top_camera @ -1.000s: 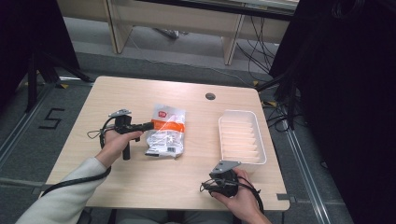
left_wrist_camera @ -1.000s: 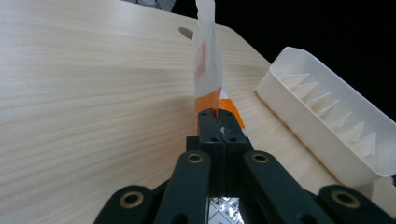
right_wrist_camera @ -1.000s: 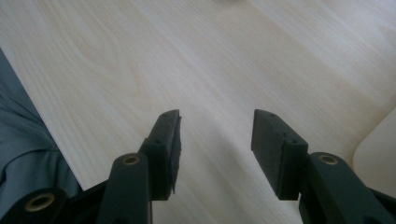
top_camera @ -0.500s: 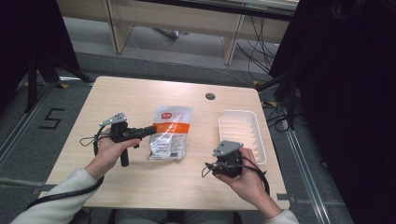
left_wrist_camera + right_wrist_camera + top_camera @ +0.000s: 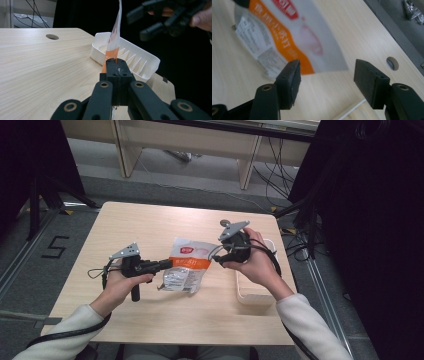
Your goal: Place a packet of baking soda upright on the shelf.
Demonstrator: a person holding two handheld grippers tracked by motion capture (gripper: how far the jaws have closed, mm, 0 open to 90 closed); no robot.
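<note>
A white and orange snack pouch (image 5: pixel 189 266) lies in the middle of the table, its left edge lifted. My left gripper (image 5: pixel 168 264) is shut on that edge; in the left gripper view the jaws (image 5: pixel 115 65) pinch the pouch (image 5: pixel 115 42), which rises upright from them. My right gripper (image 5: pixel 220 258) hovers just right of the pouch, over the near side of the white ridged tray (image 5: pixel 254 292). In the right gripper view it (image 5: pixel 327 72) stands open above the table, with the blurred pouch (image 5: pixel 294 32) beyond its fingers and nothing between them.
The white tray (image 5: pixel 140 62) sits at the table's right side, partly under the right hand. A round cable hole (image 5: pixel 392 63) is in the tabletop near the far edge. The right gripper (image 5: pixel 162 17) shows at the upper right of the left gripper view. Cables lie on the floor beyond the table.
The right gripper has risen from the front edge and moved forward to the pouch's right side, above the tray. The left gripper has kept its hold on the pouch's edge.
</note>
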